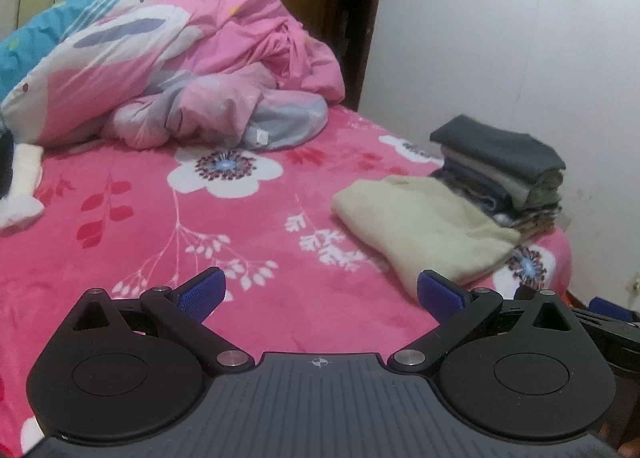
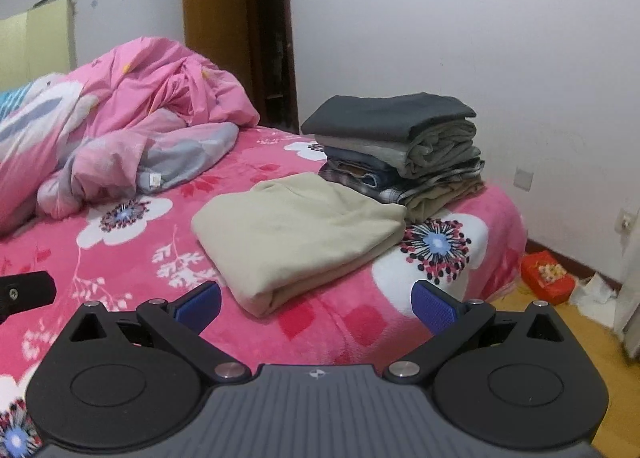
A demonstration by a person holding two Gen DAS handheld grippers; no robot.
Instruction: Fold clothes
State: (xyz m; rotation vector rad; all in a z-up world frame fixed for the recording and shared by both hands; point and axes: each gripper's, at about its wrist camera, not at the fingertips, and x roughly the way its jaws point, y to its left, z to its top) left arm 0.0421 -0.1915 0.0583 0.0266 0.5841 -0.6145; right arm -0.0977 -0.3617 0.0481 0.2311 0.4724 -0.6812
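A folded cream garment (image 1: 424,223) (image 2: 296,234) lies flat on the pink floral bed (image 1: 200,242) (image 2: 360,322), near its right edge. Behind it stands a stack of folded clothes (image 1: 504,173) (image 2: 404,149) with a dark grey piece on top. My left gripper (image 1: 320,290) is open and empty, held above the bed, short of the cream garment. My right gripper (image 2: 316,304) is open and empty, just in front of the cream garment's near folded edge. A white garment (image 1: 22,189) lies at the bed's left edge.
A crumpled pink quilt (image 1: 192,69) (image 2: 120,113) fills the back of the bed. A wall (image 2: 480,37) runs along the right side. A brown door (image 2: 216,5) stands behind. A red box (image 2: 546,272) and paper lie on the wooden floor at right.
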